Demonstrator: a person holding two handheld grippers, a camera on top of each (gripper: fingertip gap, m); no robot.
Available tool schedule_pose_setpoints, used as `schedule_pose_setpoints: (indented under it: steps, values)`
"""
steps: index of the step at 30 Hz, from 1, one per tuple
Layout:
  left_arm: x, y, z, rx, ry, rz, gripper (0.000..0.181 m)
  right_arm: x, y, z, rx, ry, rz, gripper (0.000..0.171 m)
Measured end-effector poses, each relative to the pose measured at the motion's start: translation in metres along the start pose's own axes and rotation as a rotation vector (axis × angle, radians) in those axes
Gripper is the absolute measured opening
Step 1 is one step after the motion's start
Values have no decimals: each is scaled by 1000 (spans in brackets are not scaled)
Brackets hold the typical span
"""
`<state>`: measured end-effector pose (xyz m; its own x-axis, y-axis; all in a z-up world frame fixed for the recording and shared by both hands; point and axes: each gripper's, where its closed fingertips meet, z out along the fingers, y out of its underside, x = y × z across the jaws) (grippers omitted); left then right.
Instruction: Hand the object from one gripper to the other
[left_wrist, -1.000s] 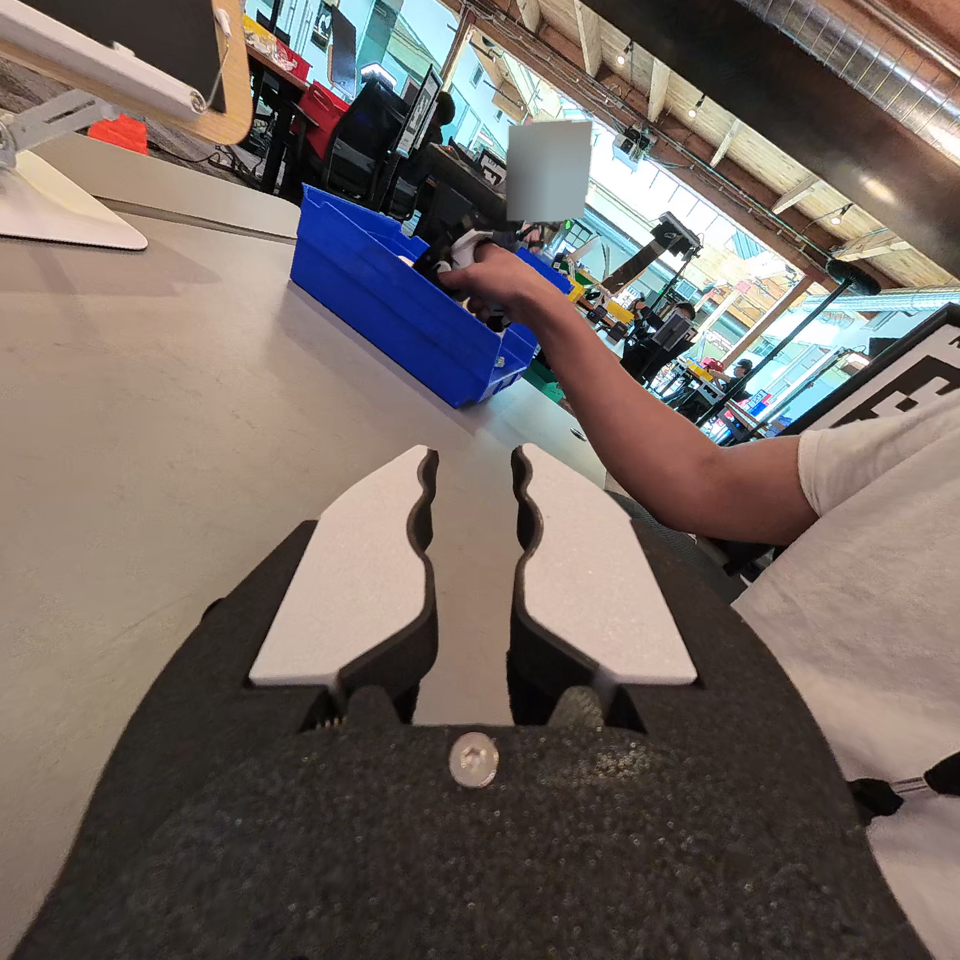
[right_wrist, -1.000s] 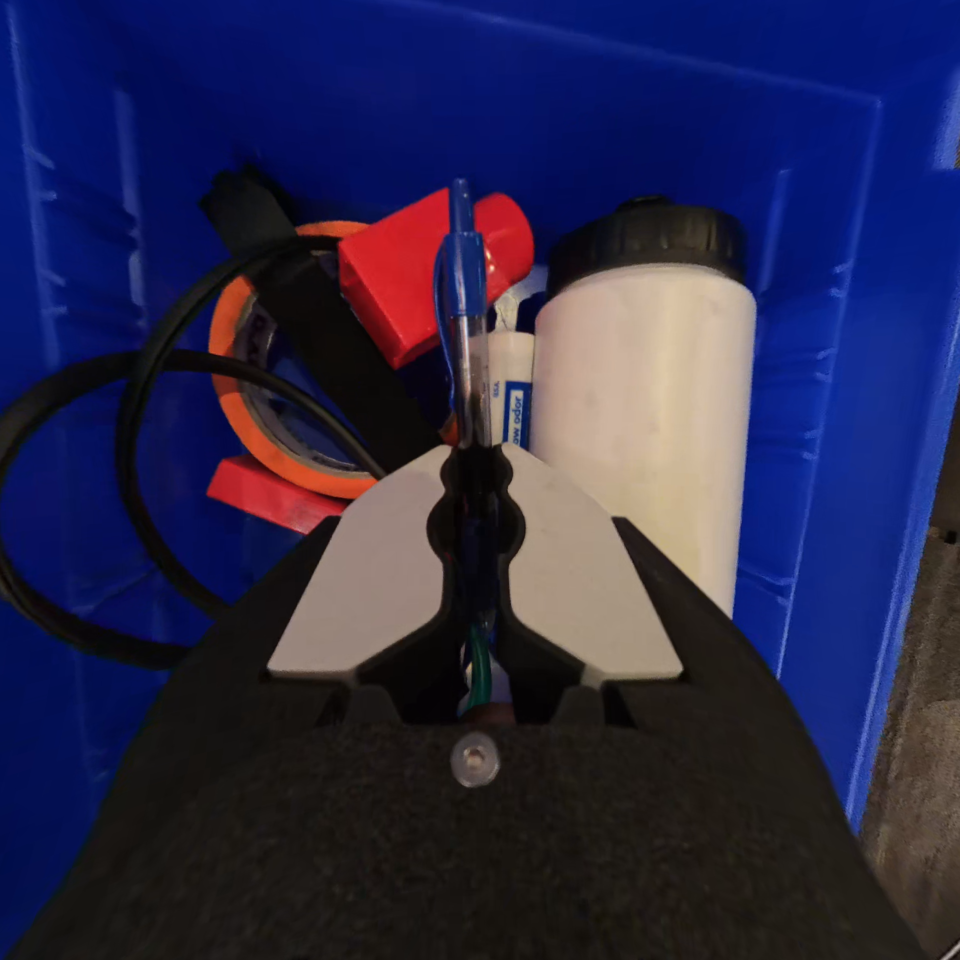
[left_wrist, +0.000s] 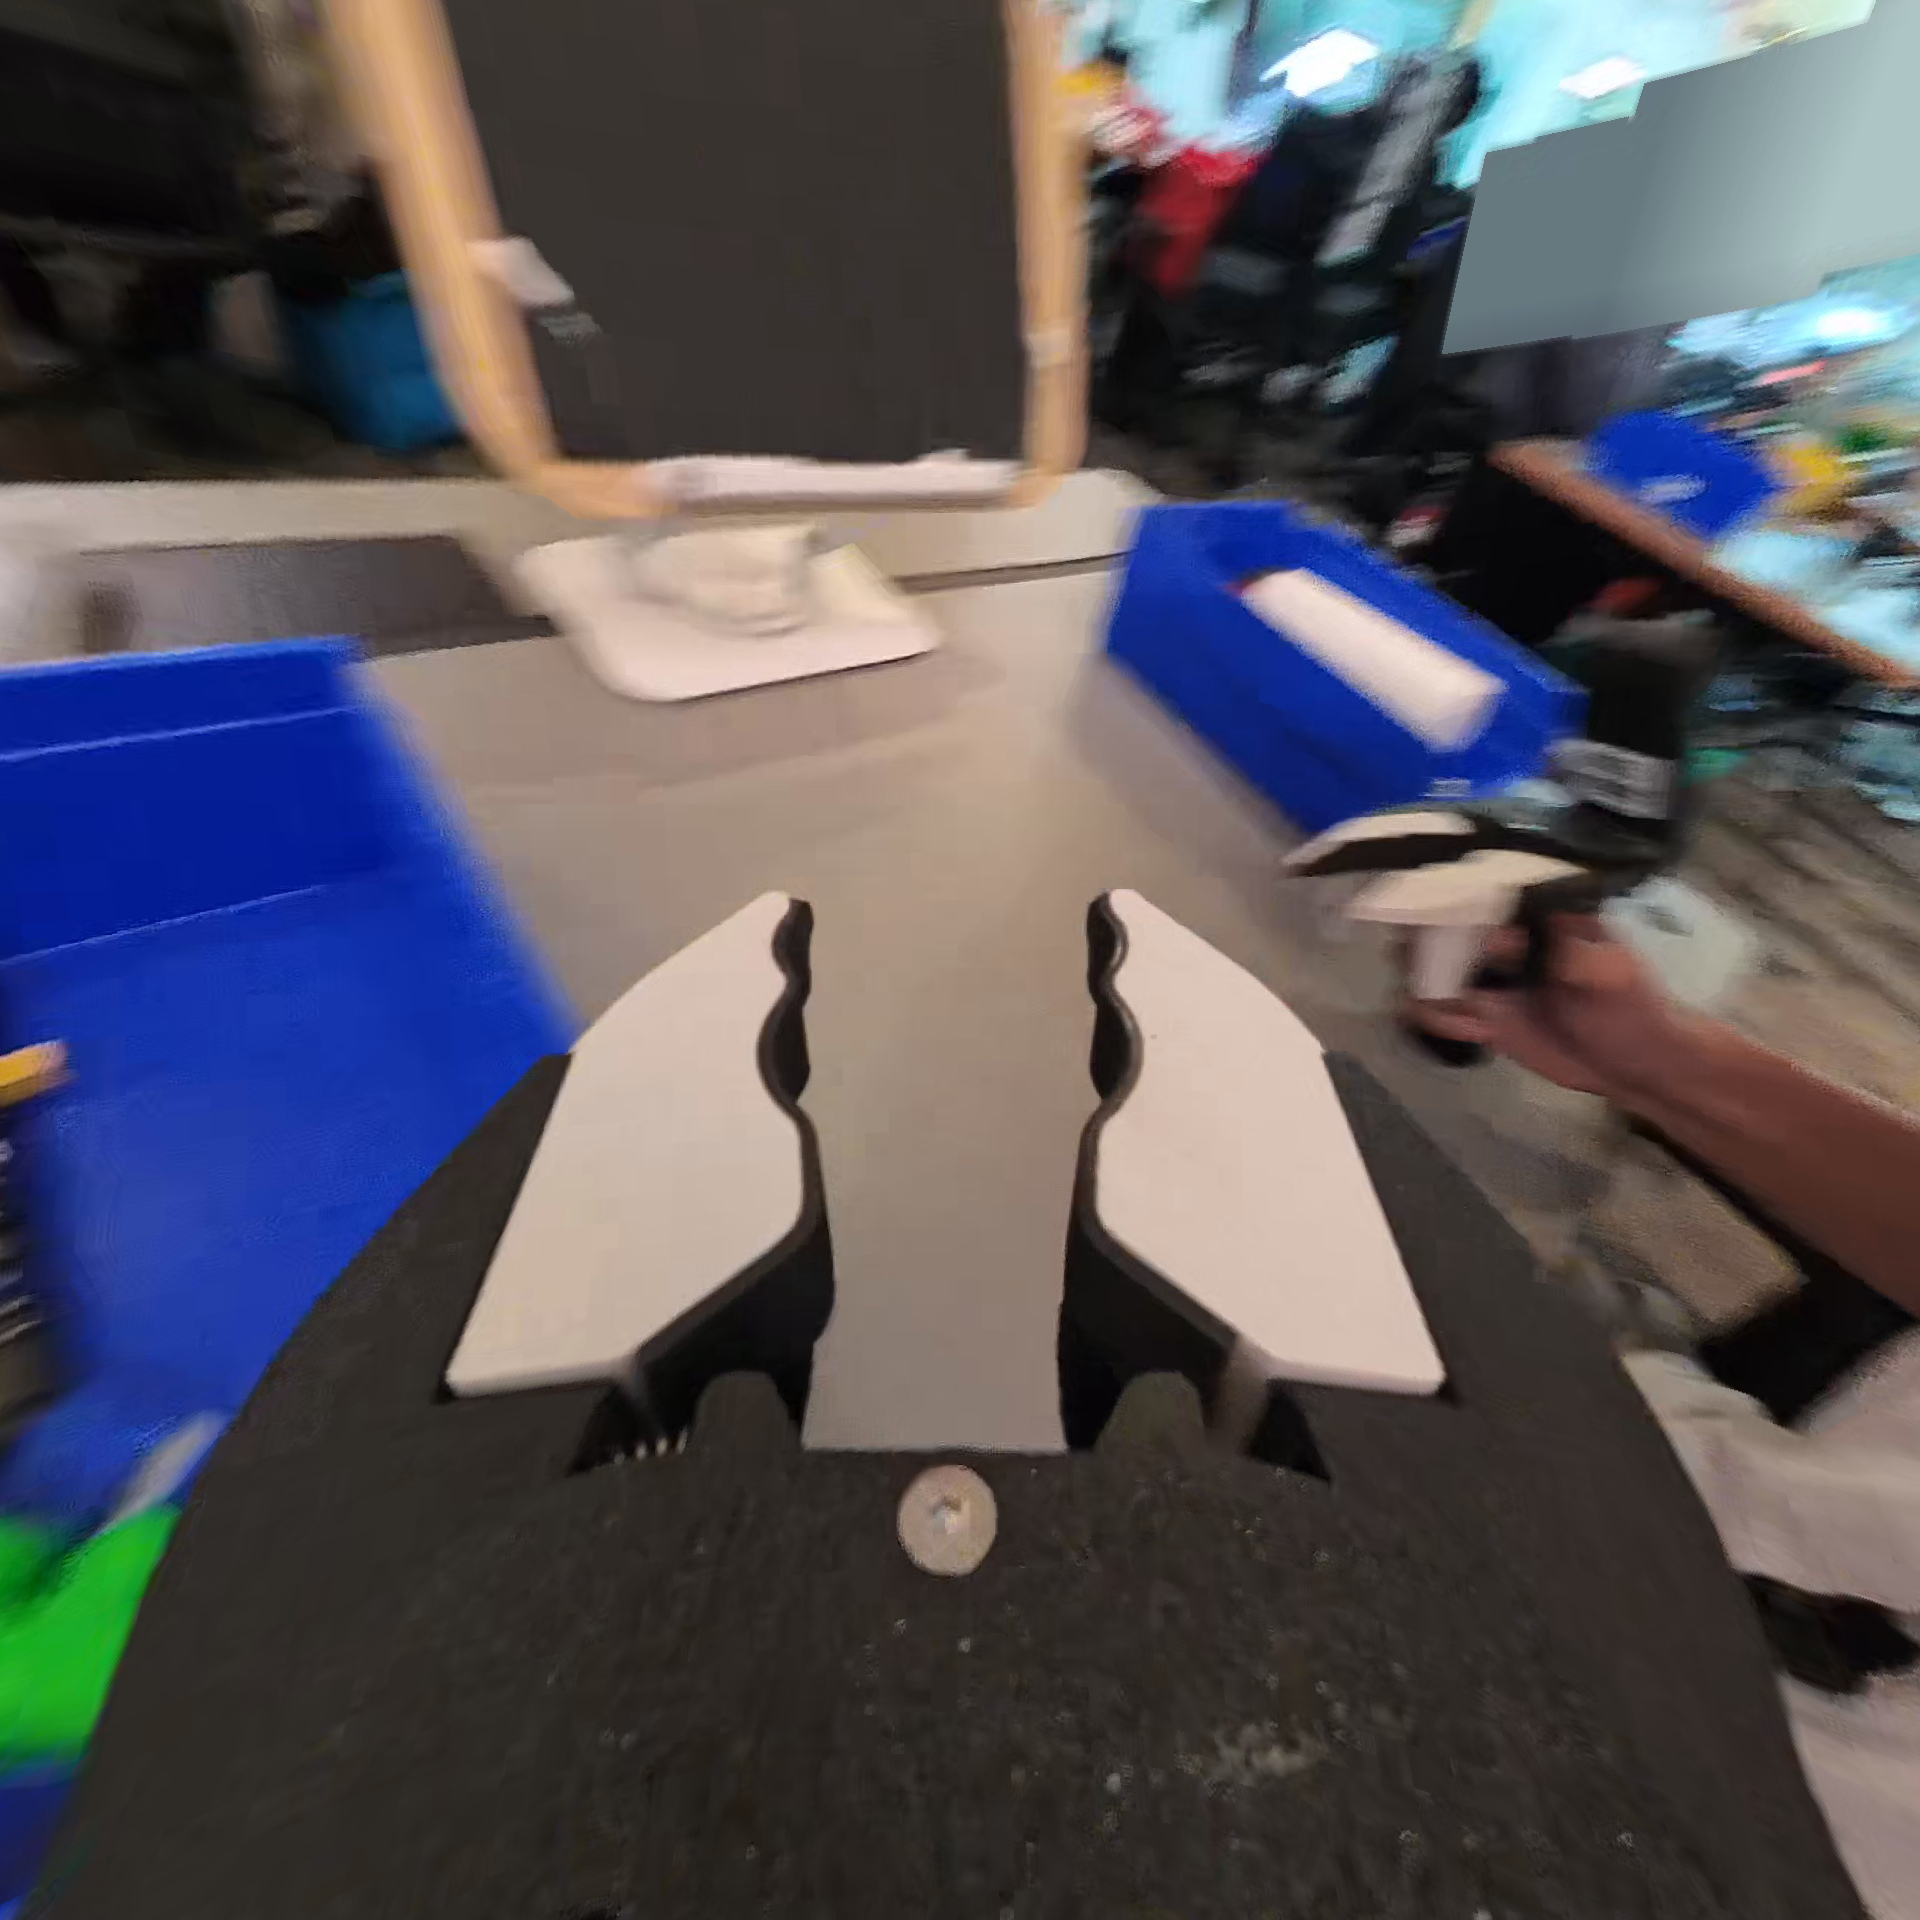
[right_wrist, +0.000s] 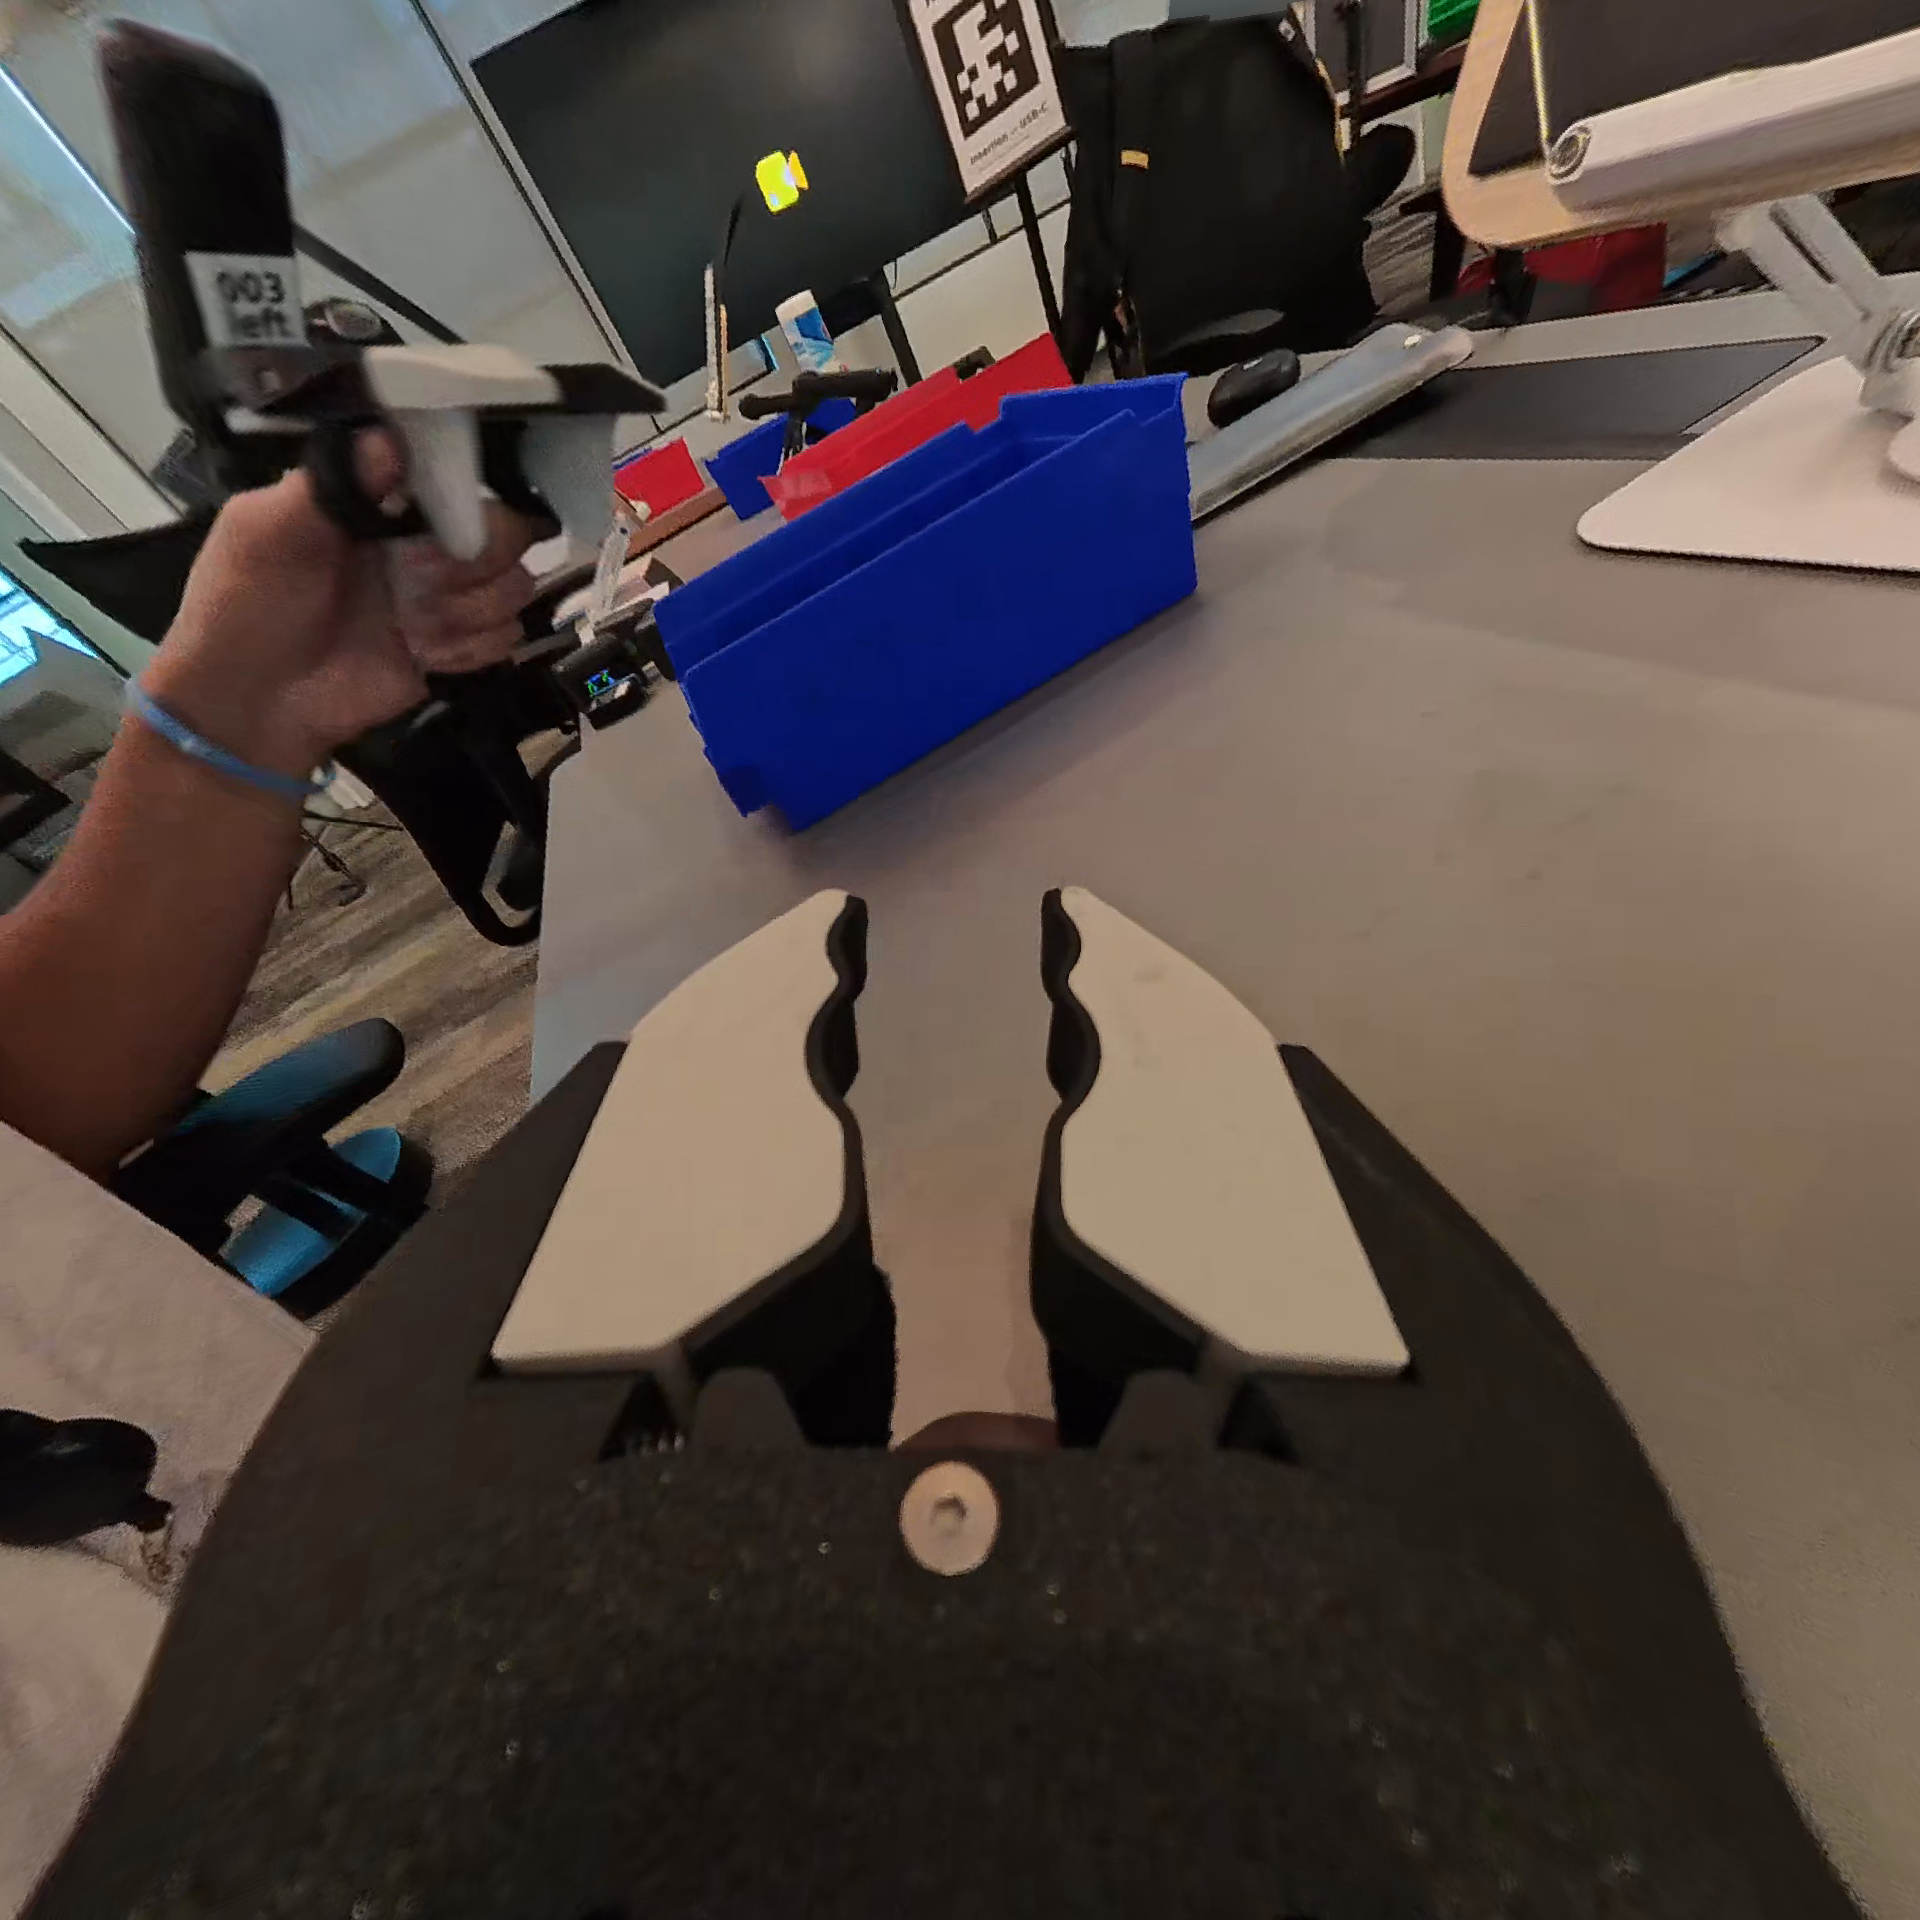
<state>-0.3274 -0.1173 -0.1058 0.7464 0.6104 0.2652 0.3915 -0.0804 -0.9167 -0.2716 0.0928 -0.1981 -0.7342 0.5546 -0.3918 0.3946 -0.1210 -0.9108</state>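
Pulling right gripper (right_wrist: 951, 909) out of the blue bin (left_wrist: 1195, 675), hanging released and empty over grey table (right_wrist: 1455, 831); spreading left gripper (left_wrist: 945, 914) wider, empty; unable to tell the pen's whereabouts; blurring white monitor stand (left_wrist: 727, 644) beyond.

The left tongs (left_wrist: 945, 904) and the right tongs (right_wrist: 951, 896) both stand open (white fingers spread), with only grey worktop (left_wrist: 935, 769) showing between them.

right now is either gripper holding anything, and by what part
Nothing is held. The left gripper and the right gripper both stand open, with only bare table showing between their fingers.
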Motion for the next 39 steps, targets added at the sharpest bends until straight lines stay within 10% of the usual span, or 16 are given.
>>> schedule_pose_setpoints:
  steps: [7, 13, 39]
  values:
    - [-193, 72, -4, -637, -556, -11, 80, -12, 16, 9, -80, -34, -57, 33]
    - [-262, 111, 10, -824, -687, -100, 76, -19, 22, 9, -111, -55, -80, 32]
    - [-284, 120, -1, -809, -904, 175, 47, -15, 25, 10, -127, -79, -22, 31]
